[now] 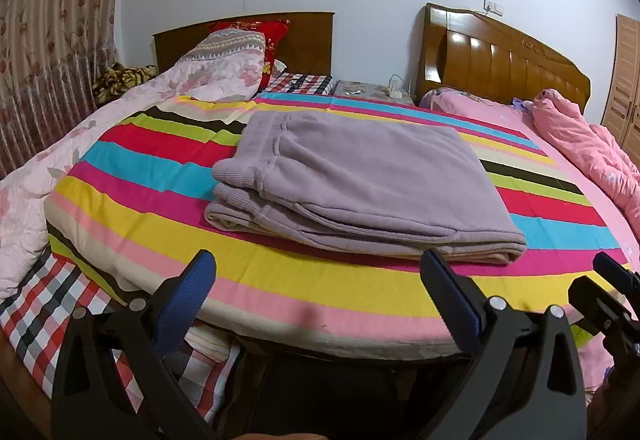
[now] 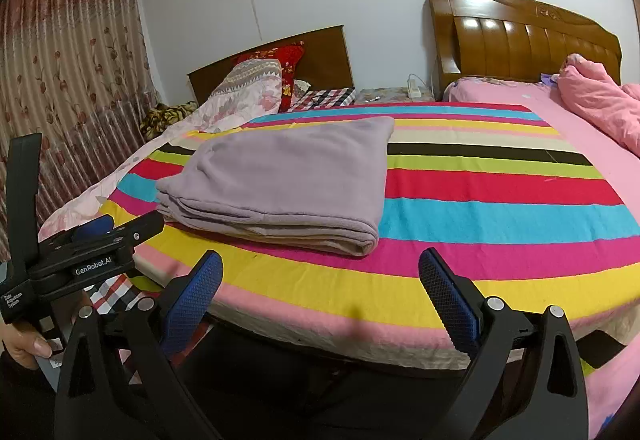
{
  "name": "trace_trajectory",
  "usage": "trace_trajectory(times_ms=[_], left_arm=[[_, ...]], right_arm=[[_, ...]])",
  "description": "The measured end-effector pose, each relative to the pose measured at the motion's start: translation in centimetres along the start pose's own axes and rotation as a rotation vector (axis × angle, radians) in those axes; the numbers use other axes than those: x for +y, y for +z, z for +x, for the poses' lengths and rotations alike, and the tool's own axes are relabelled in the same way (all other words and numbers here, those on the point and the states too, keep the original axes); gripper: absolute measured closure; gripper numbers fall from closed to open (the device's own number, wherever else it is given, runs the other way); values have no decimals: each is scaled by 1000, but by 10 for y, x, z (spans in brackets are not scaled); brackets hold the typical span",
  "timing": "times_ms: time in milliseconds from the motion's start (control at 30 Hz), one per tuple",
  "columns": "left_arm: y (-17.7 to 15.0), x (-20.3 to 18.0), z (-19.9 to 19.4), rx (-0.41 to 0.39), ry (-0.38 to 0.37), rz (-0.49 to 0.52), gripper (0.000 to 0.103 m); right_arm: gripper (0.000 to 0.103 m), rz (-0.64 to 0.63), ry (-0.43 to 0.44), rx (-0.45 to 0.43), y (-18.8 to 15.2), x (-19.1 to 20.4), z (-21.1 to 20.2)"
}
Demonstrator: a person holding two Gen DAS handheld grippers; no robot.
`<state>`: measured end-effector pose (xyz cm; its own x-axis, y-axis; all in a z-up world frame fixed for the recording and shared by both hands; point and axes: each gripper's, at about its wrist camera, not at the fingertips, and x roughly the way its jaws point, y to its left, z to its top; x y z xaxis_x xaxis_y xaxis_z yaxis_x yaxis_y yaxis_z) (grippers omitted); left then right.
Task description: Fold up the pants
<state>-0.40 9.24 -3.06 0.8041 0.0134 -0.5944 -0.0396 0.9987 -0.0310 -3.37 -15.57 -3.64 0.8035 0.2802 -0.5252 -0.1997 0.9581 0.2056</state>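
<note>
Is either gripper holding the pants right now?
No. Both the left gripper and right gripper are open and empty, short of the folded purple pants on the striped blanket.

Folded pants [image 1: 360, 176] on striped bedspread [image 1: 320, 292]

Both cameras sit low at the bed's foot, side by side, looking toward the headboards [image 1: 504, 56], and both see the folded pants [image 1: 360, 180] close.

Left gripper [image 2: 100, 240] body reads "GenRobot.AI", with a small "Data Acquisition System" label on its side; no other text is legible.
</note>
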Motion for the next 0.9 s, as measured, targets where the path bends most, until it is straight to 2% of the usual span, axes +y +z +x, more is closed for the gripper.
trace_trajectory(times_ms=[900], left_arm=[[-1, 0, 0, 2, 0, 2, 2]], right_arm=[[7, 1, 0, 7, 0, -1, 0]])
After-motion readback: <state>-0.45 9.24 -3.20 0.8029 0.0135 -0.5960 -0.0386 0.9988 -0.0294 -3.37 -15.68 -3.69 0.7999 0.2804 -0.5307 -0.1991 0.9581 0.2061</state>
